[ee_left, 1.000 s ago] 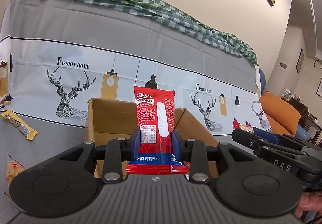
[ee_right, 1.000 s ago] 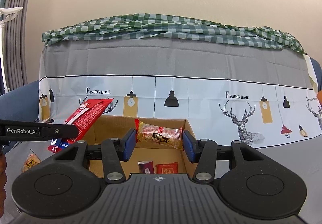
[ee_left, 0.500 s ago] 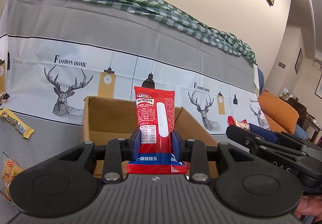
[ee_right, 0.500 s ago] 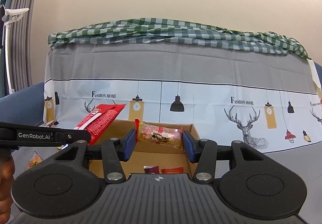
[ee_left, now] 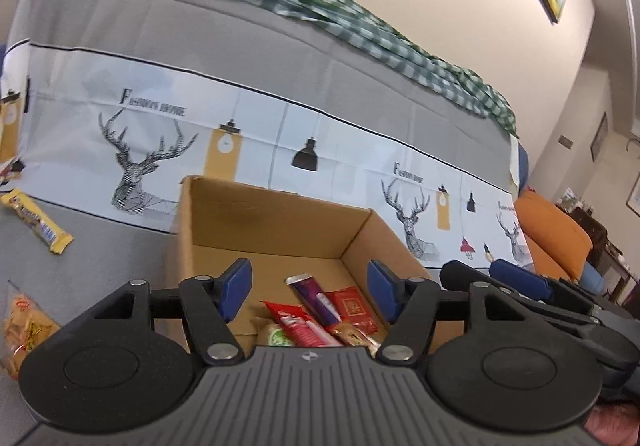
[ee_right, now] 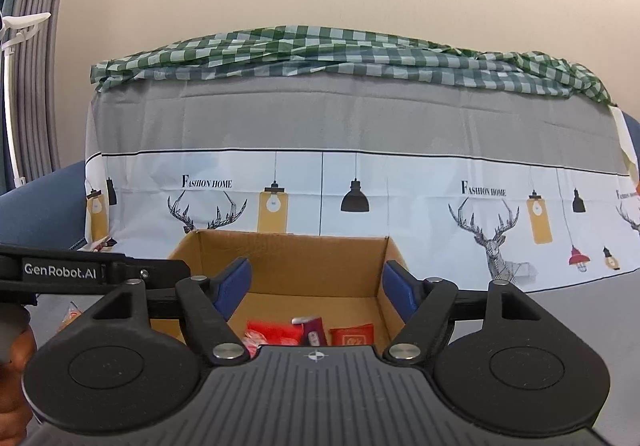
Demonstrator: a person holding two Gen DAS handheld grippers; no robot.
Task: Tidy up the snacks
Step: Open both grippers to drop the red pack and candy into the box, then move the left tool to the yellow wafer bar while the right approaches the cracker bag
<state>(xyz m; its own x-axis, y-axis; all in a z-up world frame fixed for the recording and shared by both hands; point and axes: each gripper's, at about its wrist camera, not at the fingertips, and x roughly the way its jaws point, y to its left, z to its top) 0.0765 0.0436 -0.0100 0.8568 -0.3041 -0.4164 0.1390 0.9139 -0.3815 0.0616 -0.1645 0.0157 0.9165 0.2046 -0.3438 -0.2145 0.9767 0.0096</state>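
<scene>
Snacks [ee_left: 320,310] lie in the open cardboard box [ee_left: 280,226] in the left wrist view: a red packet, a purple tube, a small red sachet and a greenish one on its floor. The left gripper [ee_left: 308,286] hangs over the near edge, jaws opening wide, nothing between them. Left of the box on the grey desk [ee_left: 100,246], a yellow bar [ee_left: 36,219] and an orange bag [ee_left: 24,330] lie unsorted, so work remains.

In the right wrist view, the right gripper [ee_right: 316,290] is opening too, nothing between its blue pads [ee_right: 234,286]. Red packets and the purple tube sit in the box below. The left gripper's arm reaches in from the left.
</scene>
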